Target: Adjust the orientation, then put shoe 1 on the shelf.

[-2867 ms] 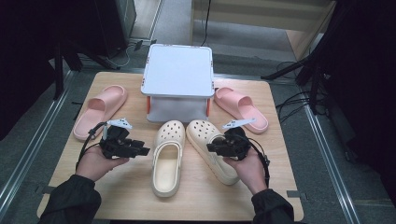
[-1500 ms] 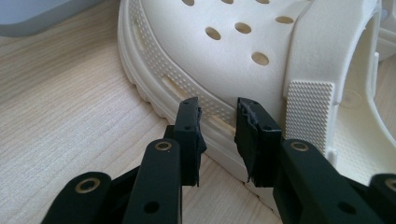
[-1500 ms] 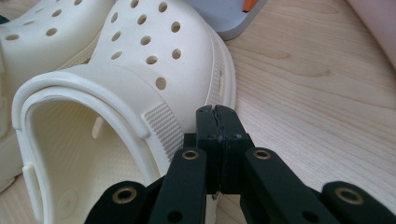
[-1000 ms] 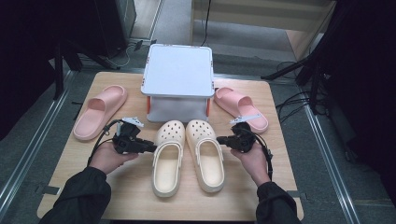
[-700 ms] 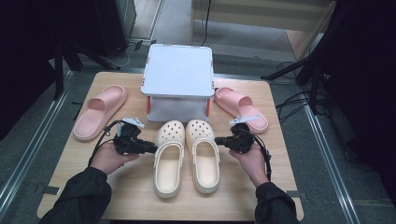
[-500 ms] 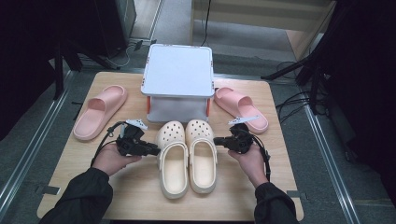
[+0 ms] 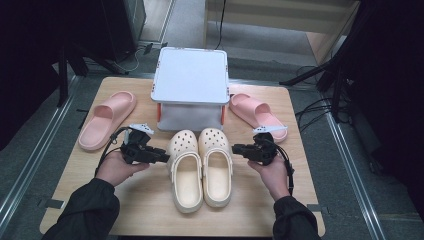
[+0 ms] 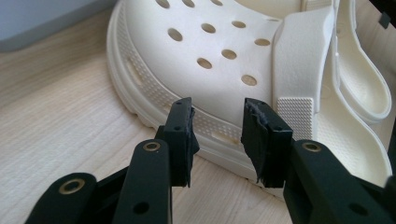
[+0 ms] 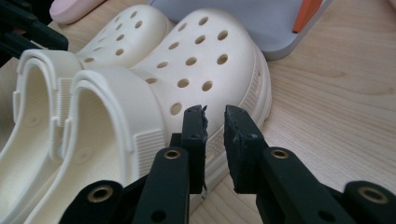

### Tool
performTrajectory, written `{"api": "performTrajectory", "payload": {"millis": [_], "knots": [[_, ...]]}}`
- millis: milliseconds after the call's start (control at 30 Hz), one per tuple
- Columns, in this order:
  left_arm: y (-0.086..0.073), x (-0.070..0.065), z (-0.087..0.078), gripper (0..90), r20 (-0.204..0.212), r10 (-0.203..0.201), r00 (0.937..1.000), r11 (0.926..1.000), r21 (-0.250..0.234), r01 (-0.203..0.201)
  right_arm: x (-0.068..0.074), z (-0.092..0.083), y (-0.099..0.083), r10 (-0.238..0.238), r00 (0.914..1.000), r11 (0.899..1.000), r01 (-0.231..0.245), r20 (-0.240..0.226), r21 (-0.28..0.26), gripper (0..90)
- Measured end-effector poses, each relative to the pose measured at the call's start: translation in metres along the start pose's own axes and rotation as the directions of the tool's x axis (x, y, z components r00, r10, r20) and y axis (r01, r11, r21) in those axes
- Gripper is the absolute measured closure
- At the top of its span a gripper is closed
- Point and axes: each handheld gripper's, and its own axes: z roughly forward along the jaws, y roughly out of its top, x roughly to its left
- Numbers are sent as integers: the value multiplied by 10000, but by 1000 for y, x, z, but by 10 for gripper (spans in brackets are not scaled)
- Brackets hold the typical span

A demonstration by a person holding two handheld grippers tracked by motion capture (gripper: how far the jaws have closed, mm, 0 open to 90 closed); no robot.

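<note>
On the wooden table four shoes and one box are lying: two cream clogs, two pink slides, and a single grey lidded box with orange latches at the far middle. Two grippers are working here, one in each of the person's hands.

The clogs are sitting side by side at the table's centre, touching along their inner edges, toes pointing toward the box and just short of it. The left clog and the right clog are looking alike: pale cream moulded foam, rounded toe caps pierced with round holes, a heel strap folded forward over each instep, a fine dotted grain running along the sole rim and a ribbed patch at the strap's hinge. One pink slide is resting at the far left, the other pink slide at the far right; both are smooth, thick-soled and open-toed.

The left gripper is hovering at the outer flank of the left clog, its jaws having just been opening, standing partly apart with nothing between them. The right gripper is sitting at the outer flank of the right clog, its jaws having just been opening too, a narrow gap showing between the pads, gripping nothing.
</note>
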Motion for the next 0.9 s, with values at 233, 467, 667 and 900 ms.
{"api": "performTrajectory", "payload": {"millis": [233, 467, 667, 900], "knots": [[6, 3, -7, 590, -150, -143, 9998, 9999, -90, 142, 23, -20, -1, -234, 9996, 9989, 226, -182, -417, 682], [16, 7, -19, 691, -137, -169, 9998, 9988, -465, 163, 48, -30, -7, -440, 9974, 9964, 396, -577, -747, 629], [32, 10, -28, 754, -316, 53, 9995, 9992, -399, -66, 69, -24, -13, -789, 9955, 9953, 757, -517, -612, 591], [61, 12, -43, 789, -467, 289, 9985, 9984, -469, -311, 82, -15, -18, -1004, 9931, 9941, 976, -608, -477, 534]]}}
